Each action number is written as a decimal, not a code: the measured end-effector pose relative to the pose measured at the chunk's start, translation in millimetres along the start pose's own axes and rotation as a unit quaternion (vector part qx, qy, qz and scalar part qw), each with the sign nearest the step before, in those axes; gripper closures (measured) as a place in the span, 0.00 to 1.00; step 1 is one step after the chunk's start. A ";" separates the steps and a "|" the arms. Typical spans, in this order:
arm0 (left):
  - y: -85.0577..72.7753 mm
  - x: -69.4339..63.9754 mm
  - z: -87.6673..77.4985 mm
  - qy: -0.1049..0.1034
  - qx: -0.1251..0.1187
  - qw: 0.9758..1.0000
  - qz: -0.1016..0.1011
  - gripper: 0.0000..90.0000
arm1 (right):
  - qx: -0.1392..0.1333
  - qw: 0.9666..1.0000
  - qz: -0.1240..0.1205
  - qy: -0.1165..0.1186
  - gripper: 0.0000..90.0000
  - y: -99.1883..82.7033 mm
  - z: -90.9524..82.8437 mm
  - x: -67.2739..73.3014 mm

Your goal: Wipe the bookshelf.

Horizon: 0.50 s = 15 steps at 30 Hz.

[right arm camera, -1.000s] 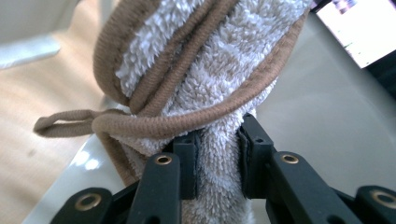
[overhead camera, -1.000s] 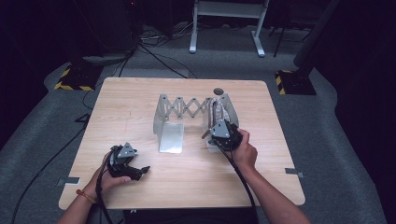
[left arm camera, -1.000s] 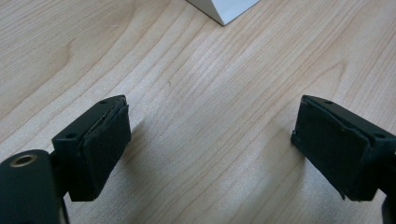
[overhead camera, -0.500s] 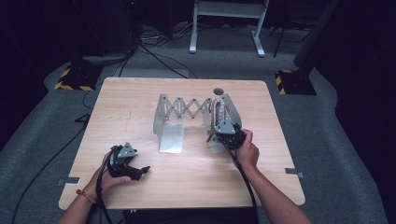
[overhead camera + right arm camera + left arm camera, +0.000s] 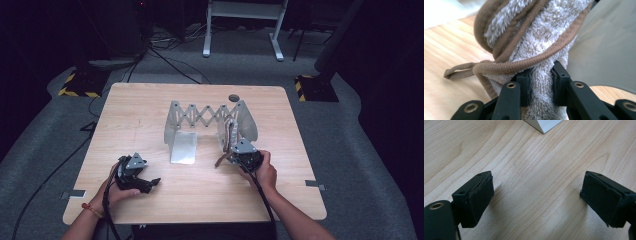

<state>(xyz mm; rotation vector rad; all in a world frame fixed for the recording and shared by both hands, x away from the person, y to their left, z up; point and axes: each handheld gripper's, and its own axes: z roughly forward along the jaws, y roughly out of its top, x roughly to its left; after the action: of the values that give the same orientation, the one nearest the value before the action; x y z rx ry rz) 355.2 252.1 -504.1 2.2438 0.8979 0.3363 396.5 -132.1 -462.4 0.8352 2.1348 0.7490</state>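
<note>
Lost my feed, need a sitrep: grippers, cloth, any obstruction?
Right gripper shut on towel, beside rack. Left gripper open, over bare table. Rack's plate close beside towel.

Left gripper low over tabletop near edge, jaws spread wide; right gripper jaws clamped.

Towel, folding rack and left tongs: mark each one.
towel (image 5: 541,32), right gripper view, fluffy middle between brown edges.
folding rack (image 5: 202,116), high view, its scissor lattice.
left tongs (image 5: 536,200), left gripper view, gap midway between tips.
</note>
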 end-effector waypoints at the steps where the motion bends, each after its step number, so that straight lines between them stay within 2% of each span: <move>1: 0.0 0.0 0.0 0.000 0.000 1.000 0.000 0.13 | -0.006 1.000 0.003 0.004 0.81 0.3 -4.5 0.8; 7: 0.0 0.0 0.0 0.000 0.000 1.000 0.000 0.13 | -0.050 0.999 0.014 0.010 0.81 3.7 -31.1 0.0; 12: 0.1 -0.2 0.2 0.000 0.000 1.000 -0.001 0.13 | -0.102 0.994 0.033 0.012 0.81 19.1 -54.3 -6.3; 15: 0.3 -0.1 0.5 0.001 -0.001 1.000 -0.001 0.13 | -0.127 0.991 0.032 0.017 0.81 32.6 -63.0 -4.5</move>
<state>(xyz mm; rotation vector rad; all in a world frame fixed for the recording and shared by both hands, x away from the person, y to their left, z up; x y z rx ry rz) 355.5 251.6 -504.3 2.2413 0.9015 0.3371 360.5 -130.8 -401.1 0.7621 1.9956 1.0494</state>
